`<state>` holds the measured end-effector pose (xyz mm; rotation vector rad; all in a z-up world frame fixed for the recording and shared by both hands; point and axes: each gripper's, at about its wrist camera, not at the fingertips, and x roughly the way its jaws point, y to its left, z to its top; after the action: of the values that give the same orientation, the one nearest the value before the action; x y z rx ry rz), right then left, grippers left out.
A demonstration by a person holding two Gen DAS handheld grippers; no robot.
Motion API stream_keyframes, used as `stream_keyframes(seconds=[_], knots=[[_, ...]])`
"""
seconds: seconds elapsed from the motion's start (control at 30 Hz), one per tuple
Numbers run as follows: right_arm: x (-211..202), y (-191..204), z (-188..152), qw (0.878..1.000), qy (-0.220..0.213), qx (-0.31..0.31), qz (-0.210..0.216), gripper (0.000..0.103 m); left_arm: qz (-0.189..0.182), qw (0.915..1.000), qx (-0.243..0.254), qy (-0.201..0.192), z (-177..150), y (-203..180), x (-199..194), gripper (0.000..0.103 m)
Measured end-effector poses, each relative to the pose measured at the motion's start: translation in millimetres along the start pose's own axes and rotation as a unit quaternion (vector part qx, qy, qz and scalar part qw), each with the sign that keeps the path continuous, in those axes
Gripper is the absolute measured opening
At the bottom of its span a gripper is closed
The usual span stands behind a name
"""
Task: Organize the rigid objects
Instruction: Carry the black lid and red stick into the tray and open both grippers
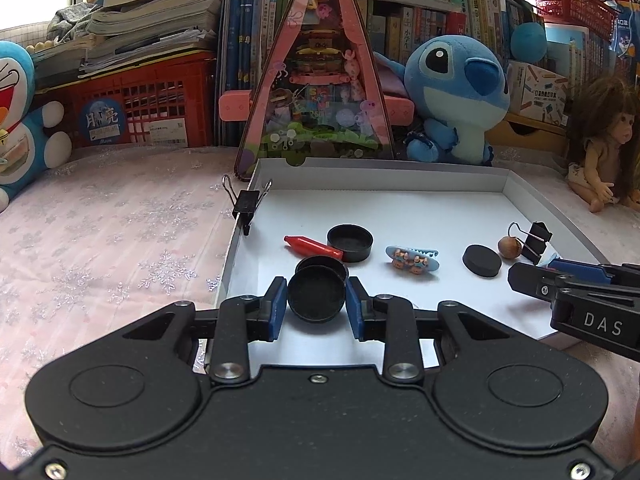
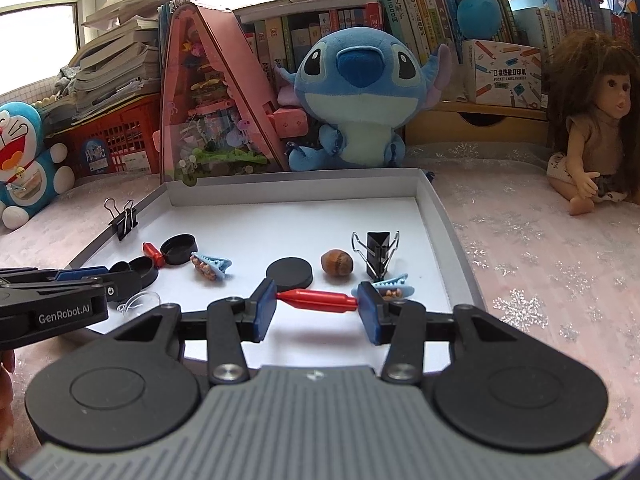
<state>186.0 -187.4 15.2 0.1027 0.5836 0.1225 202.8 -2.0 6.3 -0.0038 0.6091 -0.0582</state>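
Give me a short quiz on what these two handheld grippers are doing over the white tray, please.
1. True or false: the left gripper is shut on a black round cap.
2. What does the right gripper hold between its pads? A) a red peg B) a brown nut C) a blue hair clip
3. What is clipped onto the left wall of the white tray?

Key: 1 true. 2 A, gripped by its two ends. 3 a black binder clip.
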Motion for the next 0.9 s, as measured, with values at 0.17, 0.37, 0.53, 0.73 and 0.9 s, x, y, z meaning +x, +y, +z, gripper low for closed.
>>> stream_keyframes(seconds=[0.17,0.37,0.53,0.73,0.9], knots=[[6.7,1.6,1.3,1.000,0.009,0.002,0.010,0.050,0.000,1.0000,0.002,0.004,5.1,-1.5,8.7,0.030],[19.7,3.1,7.0,0.999,0.028,-0.002,0.023,0.050,-0.004,1.0000,0.003,0.005,11.0,-2.1,19.2,0.030],[28.0,7.5,12.5,0.999,0.035,-0.015,0.023,0.050,-0.005,1.0000,-0.003,0.008,15.3,-0.3,26.0,0.030],[36.9,8.9,16.4,0.999,0.034,-0.022,0.023,0.050,0.002,1.0000,0.007,0.006,16.2,-1.9,33.3,0.030],[44.3,8.1,20.6,0.999,0.033,-0.021,0.021,0.050,0.007,0.9999,0.009,0.003,16.7,-3.2,36.6,0.030]])
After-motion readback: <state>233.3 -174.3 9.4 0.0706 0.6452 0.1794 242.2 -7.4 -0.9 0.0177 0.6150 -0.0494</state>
